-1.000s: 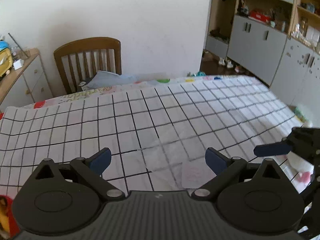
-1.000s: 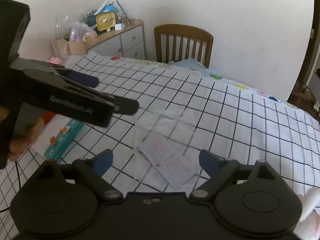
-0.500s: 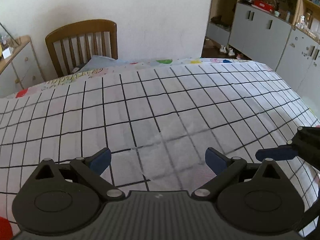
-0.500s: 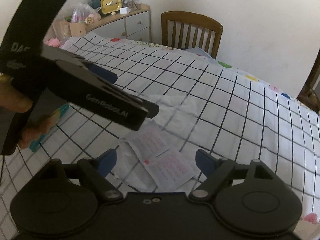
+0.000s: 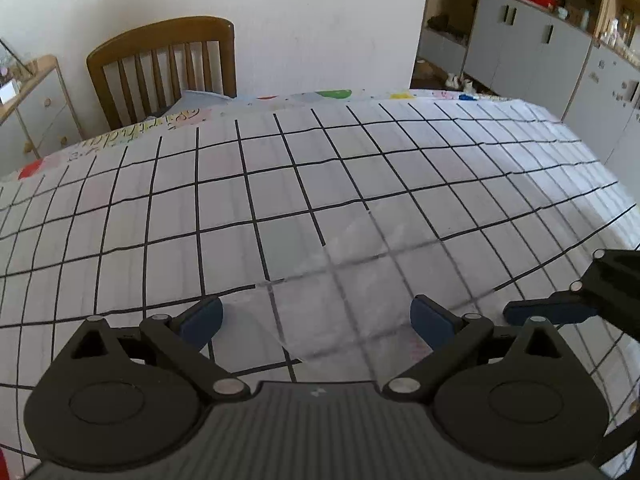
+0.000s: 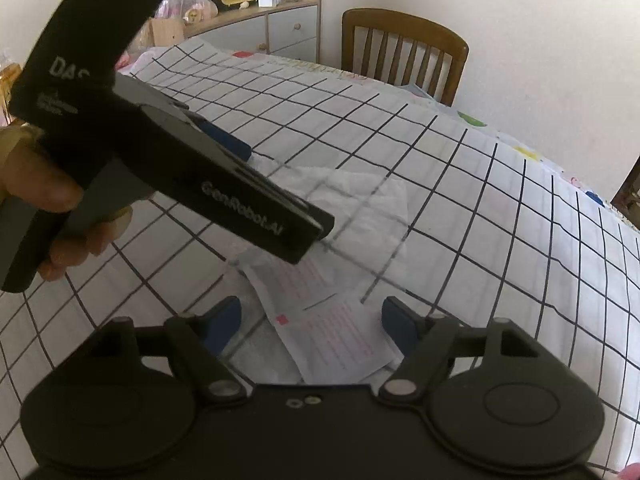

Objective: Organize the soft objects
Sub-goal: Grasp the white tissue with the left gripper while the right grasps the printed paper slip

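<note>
Both tongs are hanging low over the table: the left gripper [image 5: 316, 318] is sitting wide open with nothing in it, the right gripper [image 6: 311, 322] has just been narrowing but isn't pinching yet, its pads straddling the see-through plastic bag [image 6: 340, 240] lying flat on the checked tablecloth [image 6: 500, 216].

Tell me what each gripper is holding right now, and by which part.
Nothing is held. The left gripper and right gripper both stand open above the clear plastic bag lying flat on the tablecloth.
</note>
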Action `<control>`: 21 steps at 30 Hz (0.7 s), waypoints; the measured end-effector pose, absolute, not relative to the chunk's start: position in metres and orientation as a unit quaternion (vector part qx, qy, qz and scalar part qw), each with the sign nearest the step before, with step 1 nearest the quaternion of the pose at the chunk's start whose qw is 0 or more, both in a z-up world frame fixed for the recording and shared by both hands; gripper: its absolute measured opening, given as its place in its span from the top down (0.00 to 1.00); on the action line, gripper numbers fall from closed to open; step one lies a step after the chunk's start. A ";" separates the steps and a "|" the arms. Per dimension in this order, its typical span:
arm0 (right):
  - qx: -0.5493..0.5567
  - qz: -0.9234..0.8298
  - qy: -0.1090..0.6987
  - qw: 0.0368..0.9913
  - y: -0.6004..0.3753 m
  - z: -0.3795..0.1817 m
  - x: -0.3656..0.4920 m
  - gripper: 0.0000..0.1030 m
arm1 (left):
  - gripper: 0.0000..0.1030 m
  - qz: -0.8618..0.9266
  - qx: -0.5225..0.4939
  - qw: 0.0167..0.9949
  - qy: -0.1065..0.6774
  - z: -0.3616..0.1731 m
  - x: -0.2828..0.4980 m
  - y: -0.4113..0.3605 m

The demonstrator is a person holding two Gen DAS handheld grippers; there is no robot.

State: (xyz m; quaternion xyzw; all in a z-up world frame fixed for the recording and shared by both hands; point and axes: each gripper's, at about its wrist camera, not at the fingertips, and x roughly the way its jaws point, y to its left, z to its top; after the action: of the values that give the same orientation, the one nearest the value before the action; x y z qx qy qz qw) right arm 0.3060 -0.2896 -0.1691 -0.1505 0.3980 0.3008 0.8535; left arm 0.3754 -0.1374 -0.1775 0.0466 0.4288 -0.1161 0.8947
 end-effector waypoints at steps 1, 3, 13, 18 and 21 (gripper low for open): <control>-0.151 0.301 0.397 0.854 -0.289 -0.169 0.305 0.25 | 0.03 -0.114 0.051 0.895 0.428 -0.178 0.375 -0.140; -0.149 0.300 0.395 0.855 -0.290 -0.170 0.304 0.25 | 0.03 -0.115 0.060 0.895 0.427 -0.179 0.374 -0.145; -0.144 0.301 0.386 0.860 -0.291 -0.168 0.296 0.37 | 0.68 -0.143 0.070 0.900 0.406 -0.170 0.365 -0.161; -0.148 0.303 0.382 0.860 -0.287 -0.165 0.291 0.57 | 0.88 -0.162 0.059 0.897 0.407 -0.169 0.366 -0.161; -0.151 0.298 0.380 0.863 -0.287 -0.163 0.288 0.69 | 0.91 -0.158 0.042 0.899 0.405 -0.168 0.366 -0.155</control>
State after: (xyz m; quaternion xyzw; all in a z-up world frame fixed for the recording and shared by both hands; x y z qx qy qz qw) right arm 0.2884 -0.2869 -0.1635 -0.1513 0.3796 0.2979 0.8627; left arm 0.3657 -0.1547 -0.1677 0.0420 0.4052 -0.1581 0.8995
